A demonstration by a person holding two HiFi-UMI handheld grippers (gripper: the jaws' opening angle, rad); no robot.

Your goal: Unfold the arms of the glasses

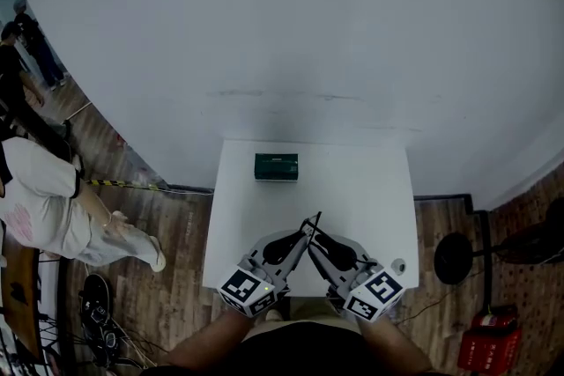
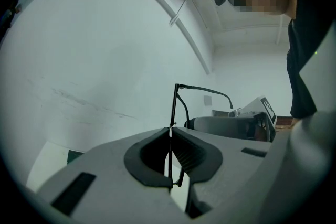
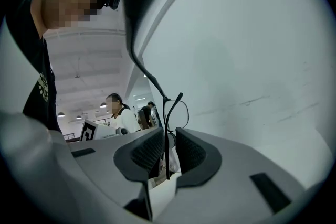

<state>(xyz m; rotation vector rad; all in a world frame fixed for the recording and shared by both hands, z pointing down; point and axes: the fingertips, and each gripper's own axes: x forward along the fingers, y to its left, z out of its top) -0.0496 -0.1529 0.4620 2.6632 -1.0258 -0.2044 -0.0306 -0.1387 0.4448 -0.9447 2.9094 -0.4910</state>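
The left tool (image 2: 170,134) and right tool (image 3: 169,136) sit closest, low in the head view, their tips meeting in a V over the near half of the table (image 1: 352,180). Behind everything rises a pale wall (image 1: 282,31), and wood floor (image 1: 159,295) shows on both sides of the table. The table is white and square-cornered, set against the wall. A bystander (image 1: 44,207) in light clothes bends over on the floor at far left. A round-based stand (image 1: 458,258) is on the floor to the right, with a red crate (image 1: 487,348) nearer. A green box (image 1: 276,165) lies at the table's far edge, well apart from the tools.

The glasses (image 2: 174,105), thin and black, hang between the two tool tips. The left tool is clenched on the frame, which stands upright out of its jaws. One arm reaches from the frame's top corner toward the right tool. The right tool is released: its jaws stand apart with a thin black bar of the glasses between them, a gap showing beside it.
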